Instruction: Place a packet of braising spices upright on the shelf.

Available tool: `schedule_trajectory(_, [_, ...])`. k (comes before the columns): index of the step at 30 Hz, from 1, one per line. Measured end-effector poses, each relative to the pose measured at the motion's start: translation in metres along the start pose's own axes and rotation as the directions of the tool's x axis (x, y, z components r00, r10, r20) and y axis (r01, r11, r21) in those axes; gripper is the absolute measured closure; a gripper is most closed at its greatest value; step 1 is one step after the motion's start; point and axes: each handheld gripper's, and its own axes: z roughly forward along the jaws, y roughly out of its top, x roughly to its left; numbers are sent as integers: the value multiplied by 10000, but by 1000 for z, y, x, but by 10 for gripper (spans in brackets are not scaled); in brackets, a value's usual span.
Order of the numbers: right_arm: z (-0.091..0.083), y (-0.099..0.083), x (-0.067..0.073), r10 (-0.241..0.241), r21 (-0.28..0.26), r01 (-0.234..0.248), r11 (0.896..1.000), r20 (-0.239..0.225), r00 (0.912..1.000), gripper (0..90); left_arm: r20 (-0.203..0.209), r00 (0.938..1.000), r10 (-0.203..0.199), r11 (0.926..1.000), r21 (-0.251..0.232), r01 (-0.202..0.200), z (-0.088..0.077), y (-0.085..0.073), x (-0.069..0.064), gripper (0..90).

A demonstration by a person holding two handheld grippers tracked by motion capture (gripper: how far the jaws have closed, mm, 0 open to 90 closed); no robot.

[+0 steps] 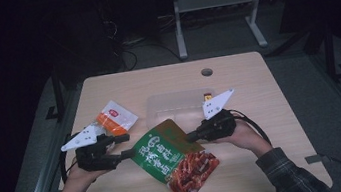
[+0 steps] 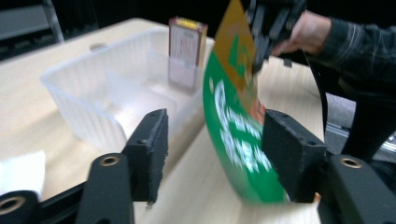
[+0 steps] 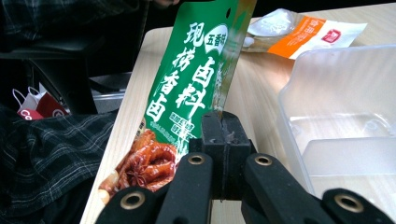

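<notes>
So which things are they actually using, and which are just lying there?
In use:
- green packet, pinched in the right gripper
- left gripper, jaws open with the packet between them
- clear tub, right behind the packet, so probably its target

Just lying about:
- orange packet
- small box in the tub

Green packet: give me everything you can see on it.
The green packet is a flat, glossy pouch, plastic by its look, with white characters, an orange-brown top edge and a picture of red-brown braised food at its lower end. It lies tilted near the front of the table, just in front of the clear tub. The right gripper is shut on one edge. The left gripper has its jaws open around the opposite edge, pads not pressing on it.
</notes>
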Motion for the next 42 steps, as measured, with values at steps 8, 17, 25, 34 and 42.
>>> schedule_trajectory(8, [-4,0,-1,-51,-96,51,9999,74,10000,900,1218,9912,-511,9961,784,418,36,-17,-5,489])
schedule_trajectory(17, [-9,2,2,-244,-232,246,9994,115,9996,900,1381,9899,314,9978,536,-392,41,-6,-7,899])
schedule_trajectory(25, [-14,4,-3,40,-792,-2,9969,480,9988,618,1580,9735,1652,9857,65,-1684,33,26,-11,900])
schedule_trajectory(34, [0,5,-1,-14,-658,3,9978,-158,9999,728,1503,9626,2255,9738,-47,-2274,38,47,-14,900])
schedule_trajectory(42, [5,5,0,31,-509,-59,9987,-545,9985,889,1381,9717,1917,9815,-236,-1902,38,45,-10,898])
